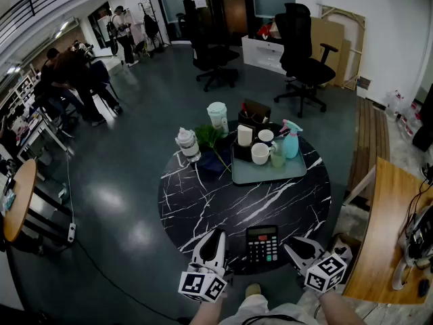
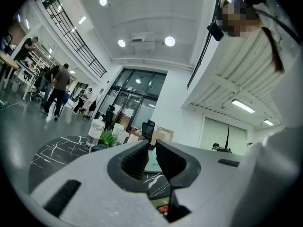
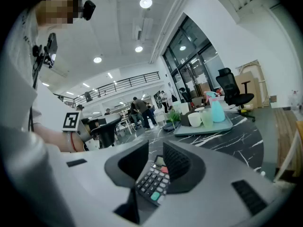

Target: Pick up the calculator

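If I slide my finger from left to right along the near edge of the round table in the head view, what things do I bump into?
left hand-held gripper → calculator → right hand-held gripper

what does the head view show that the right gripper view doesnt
Only the head view: the whole round table from above, with the calculator lying between the left tongs and right tongs. Only the right gripper view: ceiling lights and a close look at the right tongs' jaws, closed on nothing. Both: the calculator, the tray with cups, and the blue spray bottle.
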### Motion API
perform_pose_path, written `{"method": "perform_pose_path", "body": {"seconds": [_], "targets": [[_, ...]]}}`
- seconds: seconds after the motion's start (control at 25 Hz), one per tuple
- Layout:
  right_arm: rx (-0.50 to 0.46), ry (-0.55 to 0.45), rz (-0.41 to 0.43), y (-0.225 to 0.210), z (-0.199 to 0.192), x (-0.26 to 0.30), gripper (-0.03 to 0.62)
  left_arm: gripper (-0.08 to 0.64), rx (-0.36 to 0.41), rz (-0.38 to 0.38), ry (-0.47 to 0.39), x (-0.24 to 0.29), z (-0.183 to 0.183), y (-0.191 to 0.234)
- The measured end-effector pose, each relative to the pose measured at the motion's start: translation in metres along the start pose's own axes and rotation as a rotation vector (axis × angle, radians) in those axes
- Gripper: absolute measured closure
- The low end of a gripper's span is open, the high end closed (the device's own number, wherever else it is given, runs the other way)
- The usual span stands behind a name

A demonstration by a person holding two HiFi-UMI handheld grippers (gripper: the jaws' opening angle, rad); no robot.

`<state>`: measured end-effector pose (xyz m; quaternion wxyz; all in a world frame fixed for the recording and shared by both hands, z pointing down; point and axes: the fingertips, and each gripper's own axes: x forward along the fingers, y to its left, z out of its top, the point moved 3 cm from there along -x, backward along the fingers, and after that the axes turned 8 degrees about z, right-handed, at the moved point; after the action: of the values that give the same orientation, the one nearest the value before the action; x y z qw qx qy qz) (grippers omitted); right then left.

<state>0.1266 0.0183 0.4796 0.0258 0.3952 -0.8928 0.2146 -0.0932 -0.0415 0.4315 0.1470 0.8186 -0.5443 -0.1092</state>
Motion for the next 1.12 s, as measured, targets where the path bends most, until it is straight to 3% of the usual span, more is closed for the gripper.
{"method": "perform_pose_path", "body": {"seconds": [0.4, 0.8, 1.12], "targets": [[0.087, 0.166, 0.074, -0.041, -0.030, 0.045, 0.410, 0.505, -0.014, 0.067, 0.016, 0.005, -0.010, 0.032], [0.191, 0.433, 0.172, -0.093, -0.053, 0.087, 0.405, 0.505, -0.019, 0.126, 0.022, 0.019, -0.021, 0.042], [0.253, 0.546, 0.231, -0.099, -0.071, 0.107, 0.407, 0.505, -0.011, 0.145, 0.019, 0.030, -0.036, 0.056]]}}
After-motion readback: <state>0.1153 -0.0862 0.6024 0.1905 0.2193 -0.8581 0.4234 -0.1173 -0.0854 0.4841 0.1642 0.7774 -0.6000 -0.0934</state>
